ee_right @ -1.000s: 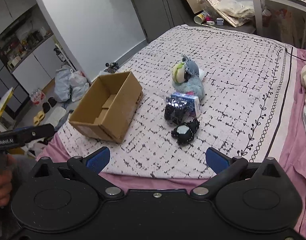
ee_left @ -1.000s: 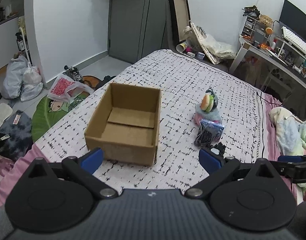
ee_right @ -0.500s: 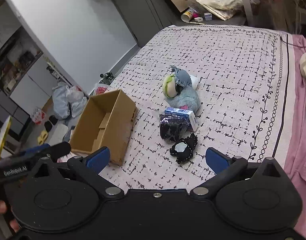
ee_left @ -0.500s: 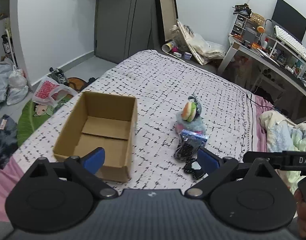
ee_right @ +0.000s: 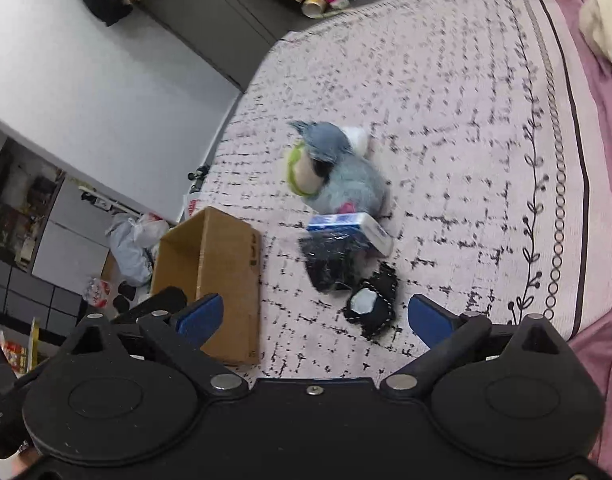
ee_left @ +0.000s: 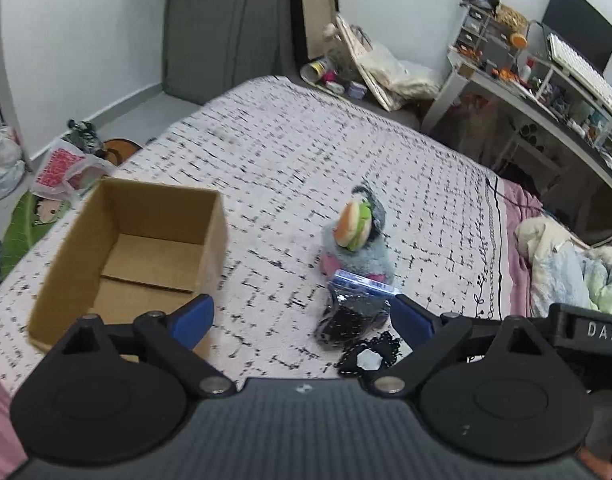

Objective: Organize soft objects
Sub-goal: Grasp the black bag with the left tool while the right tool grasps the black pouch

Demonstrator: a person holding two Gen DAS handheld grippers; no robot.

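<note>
The gray plush toy (ee_left: 356, 254) is lying on the patterned bedspread (ee_left: 306, 152), with a burger-shaped plush piece (ee_left: 352, 226) resting against its upper side; from the right wrist we are seeing the same gray plush toy (ee_right: 342, 178) with the burger piece (ee_right: 300, 172) on its left. Just below it a blue-topped packet of dark items (ee_left: 354, 308) is touching the toy's lower edge, and a small black soft piece with a pale center (ee_left: 370, 358) is sitting just beside that packet, nearer to us. In the right wrist view the packet (ee_right: 338, 252) and the small black piece (ee_right: 372, 304) are lining up the same way.

We are holding the left gripper (ee_left: 302, 320) above the near edge of the bed with its blue fingertips (ee_left: 194, 318) spread wide and nothing between them. We are holding the right gripper (ee_right: 314, 320) likewise, spread apart and gripping nothing, with the small black piece showing between its blue fingertips (ee_right: 428, 320) but apart from them.

The open cardboard box (ee_left: 130, 252) is standing upright on the bedspread, well to the left of the soft things, and its inside is showing only bare cardboard flaps. From the right wrist the box (ee_right: 214, 276) is appearing partly behind the left blue fingertip. Both views are slightly blurred.
</note>
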